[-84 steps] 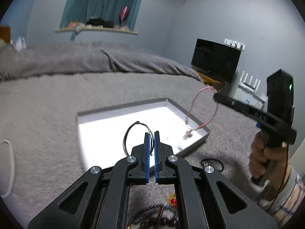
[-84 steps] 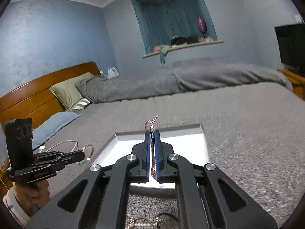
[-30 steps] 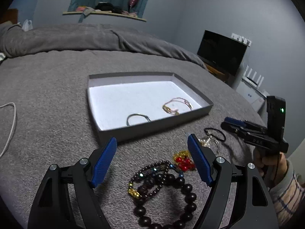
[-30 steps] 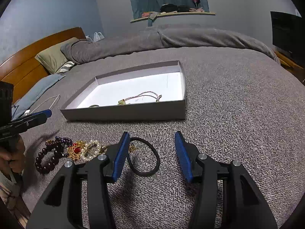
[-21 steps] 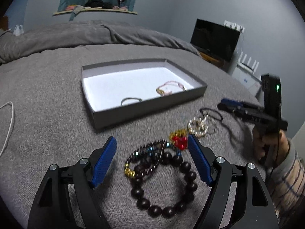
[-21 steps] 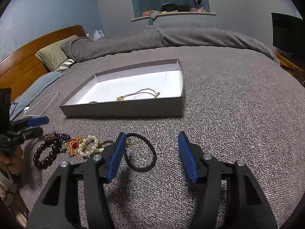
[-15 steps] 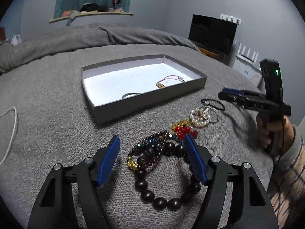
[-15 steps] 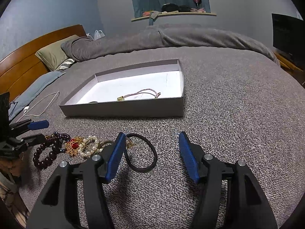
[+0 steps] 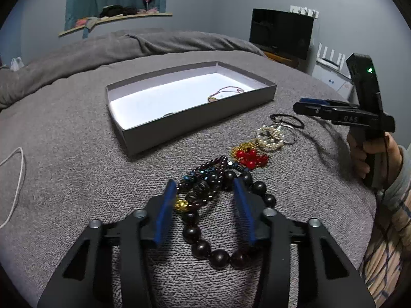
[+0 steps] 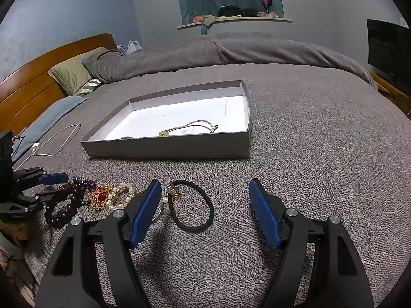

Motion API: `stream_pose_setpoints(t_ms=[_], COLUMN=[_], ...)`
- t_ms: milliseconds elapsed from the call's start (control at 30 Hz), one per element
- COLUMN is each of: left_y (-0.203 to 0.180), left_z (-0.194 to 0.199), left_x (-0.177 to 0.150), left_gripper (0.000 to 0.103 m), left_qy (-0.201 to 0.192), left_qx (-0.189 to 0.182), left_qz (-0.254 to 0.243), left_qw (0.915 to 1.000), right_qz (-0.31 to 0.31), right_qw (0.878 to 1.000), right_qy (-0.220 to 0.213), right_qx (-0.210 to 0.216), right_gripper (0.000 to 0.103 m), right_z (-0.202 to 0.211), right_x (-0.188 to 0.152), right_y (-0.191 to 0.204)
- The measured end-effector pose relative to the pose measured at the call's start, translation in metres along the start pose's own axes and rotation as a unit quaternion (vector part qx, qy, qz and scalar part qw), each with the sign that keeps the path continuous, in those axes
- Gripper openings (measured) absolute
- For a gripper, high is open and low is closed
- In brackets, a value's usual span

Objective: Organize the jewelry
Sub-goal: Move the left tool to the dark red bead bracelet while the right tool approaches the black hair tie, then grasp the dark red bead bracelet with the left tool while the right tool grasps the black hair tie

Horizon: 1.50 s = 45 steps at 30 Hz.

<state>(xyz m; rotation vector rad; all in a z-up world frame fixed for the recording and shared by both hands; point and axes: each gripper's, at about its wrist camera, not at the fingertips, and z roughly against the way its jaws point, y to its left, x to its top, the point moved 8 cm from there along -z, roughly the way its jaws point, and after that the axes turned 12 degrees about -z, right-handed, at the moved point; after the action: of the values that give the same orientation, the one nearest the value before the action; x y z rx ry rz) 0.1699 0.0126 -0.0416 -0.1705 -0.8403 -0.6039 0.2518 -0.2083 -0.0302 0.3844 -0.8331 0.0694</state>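
Note:
A grey shallow box [image 9: 195,118] [image 10: 169,148] lies on the grey bedspread with a pink cord bracelet [image 9: 226,93] [image 10: 195,127] inside. In front of it lies a row of jewelry: a dark large-bead bracelet [image 9: 218,231] [image 10: 61,210], a small purple bead strand [image 9: 205,177], a red and gold piece [image 9: 250,155] [image 10: 100,196], a pearl ring [image 9: 271,137] [image 10: 120,195] and a black hair tie [image 9: 287,120] [image 10: 191,211]. My left gripper [image 9: 206,200] is open, its jaws on either side of the dark bead bracelets. My right gripper [image 10: 205,210] is open over the hair tie.
A white cable [image 9: 15,179] [image 10: 56,138] lies on the bedspread to the left. Pillows and a wooden headboard [image 10: 38,77] are at the far left. A TV [image 9: 281,33] stands beyond the bed on the right.
Both grippers have let go of the pieces they carried, which now lie in the box, and have opened. My left gripper has lowered over the bead bracelets and its jaws have narrowed. The right has barely moved.

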Motion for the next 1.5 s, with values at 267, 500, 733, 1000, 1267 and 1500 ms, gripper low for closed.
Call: stream_pose_setpoints(t_ms=[267,500,733,1000,1267,1500], left_y=[0.008,0.03,0.046,0.055,0.058,0.063], left_z=[0.002,0.01,0.005,-0.01,-0.012,-0.014], left_x=[0.0,0.003,-0.007,-0.02,-0.021,-0.021], left_gripper=[0.011,0.009,0.009,0.014,0.033,0.033], left_qy=[0.002,-0.01,0.012,0.043,0.042,0.044], left_qx=[0.009,0.03,0.043,0.032,0.028,0.028], left_qz=[0.004,0.04,0.058,0.086,0.097,0.107], left_qw=[1.0,0.9987,0.9973,0.9948,0.994,0.9928], right_qz=[0.001,-0.001,0.002,0.012,0.02,0.007], right_qw=[1.0,1.0,1.0,1.0,0.999,0.998], right_qy=[-0.001,-0.001,0.008,0.017,0.043,0.058], right_qx=[0.001,0.003,0.002,0.004,-0.019,-0.02], right_gripper=[0.07,0.07,0.07,0.07,0.045,0.046], right_z=[0.001,0.001,-0.002,-0.004,-0.018,-0.024], right_x=[0.001,-0.001,-0.003,-0.007,-0.015,-0.018], right_y=[0.0,0.0,0.001,0.006,0.007,0.002])
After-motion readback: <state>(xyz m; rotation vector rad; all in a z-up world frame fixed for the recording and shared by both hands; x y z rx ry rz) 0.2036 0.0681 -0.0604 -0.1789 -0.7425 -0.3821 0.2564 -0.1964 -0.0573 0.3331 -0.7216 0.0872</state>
